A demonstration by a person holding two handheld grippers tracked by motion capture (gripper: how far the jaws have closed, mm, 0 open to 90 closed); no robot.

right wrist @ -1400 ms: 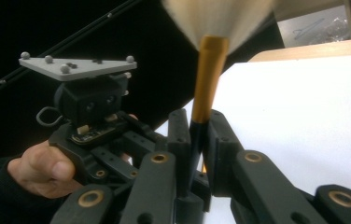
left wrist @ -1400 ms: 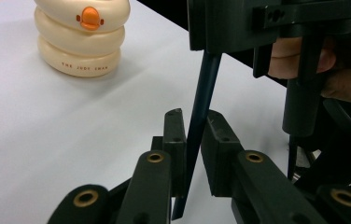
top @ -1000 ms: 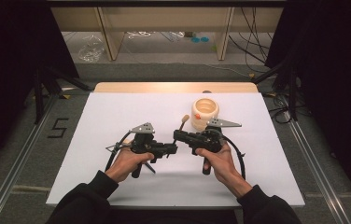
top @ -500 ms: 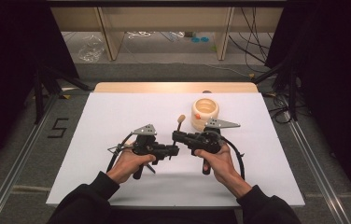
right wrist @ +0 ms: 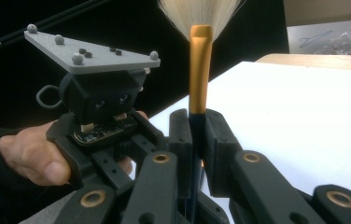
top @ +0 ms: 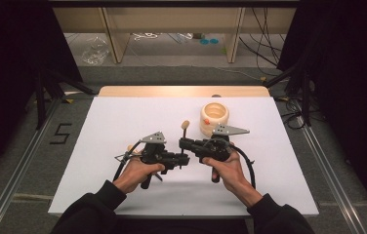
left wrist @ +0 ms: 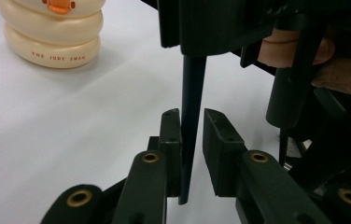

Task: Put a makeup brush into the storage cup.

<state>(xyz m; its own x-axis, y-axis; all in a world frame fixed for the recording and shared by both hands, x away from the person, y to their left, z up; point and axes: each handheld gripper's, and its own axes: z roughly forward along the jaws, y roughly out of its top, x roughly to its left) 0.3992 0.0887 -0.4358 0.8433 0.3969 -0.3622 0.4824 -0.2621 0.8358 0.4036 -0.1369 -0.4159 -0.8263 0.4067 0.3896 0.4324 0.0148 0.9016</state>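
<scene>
Now both hands at same place near table middle as before. Right gripper [right wrist: 197,122] clamps brush [right wrist: 200,70] on dark handle, bristles up, brush upright between the two grippers. Left gripper [left wrist: 193,128] has jaws just opening: left pad touches brush handle, right pad apart with small gap, so grip released. Cream ring toy [top: 214,118] unmoved behind right gripper, apart from it.

The white rectangular surface [top: 123,126] is bright under light from above, and the room around it is dark. The hands throw only soft shadows. In the gripper views the near black jaws are slightly blurred, and the cream ringed plastic toy [left wrist: 50,30] shows mild glare.
</scene>
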